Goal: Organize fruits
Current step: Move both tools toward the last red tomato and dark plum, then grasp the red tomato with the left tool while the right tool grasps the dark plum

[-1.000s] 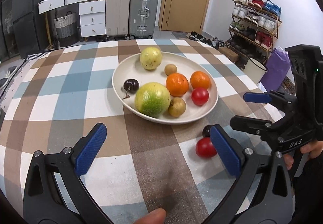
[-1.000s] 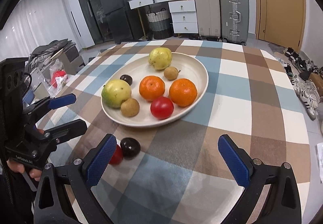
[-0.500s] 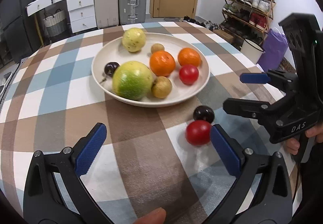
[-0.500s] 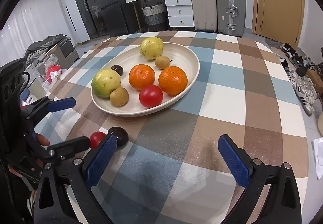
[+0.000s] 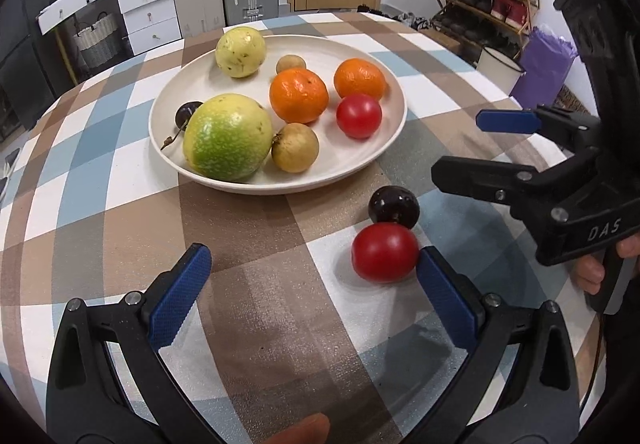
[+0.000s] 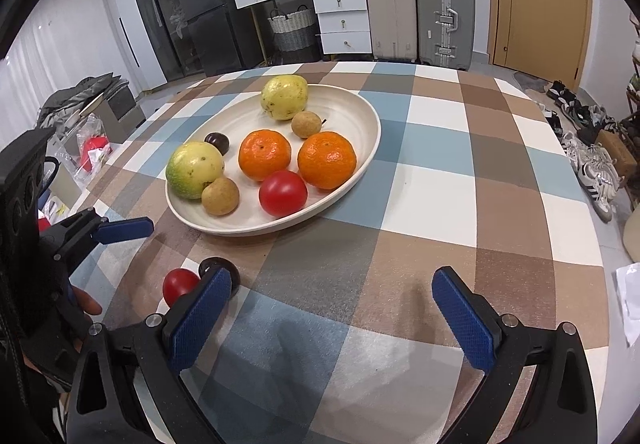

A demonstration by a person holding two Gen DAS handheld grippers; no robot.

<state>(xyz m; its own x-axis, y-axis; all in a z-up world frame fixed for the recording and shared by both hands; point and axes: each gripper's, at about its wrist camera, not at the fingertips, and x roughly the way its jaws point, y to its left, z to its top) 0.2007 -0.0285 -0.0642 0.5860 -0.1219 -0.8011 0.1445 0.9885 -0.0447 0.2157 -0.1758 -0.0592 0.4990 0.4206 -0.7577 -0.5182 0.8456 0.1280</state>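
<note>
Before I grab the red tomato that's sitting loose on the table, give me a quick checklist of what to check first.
1. Left gripper open wide: ok.
2. Loose red tomato between its blue fingers: not ok, it sits at the right finger's tip.
3. Dark round plum apart from the tomato: not ok, they look to touch.
4. Free room in the cream plate: ok.
5. Right gripper open and holding nothing: ok.

Bright, even indoor light; sharp focus, fisheye-warped dark edges.
</note>
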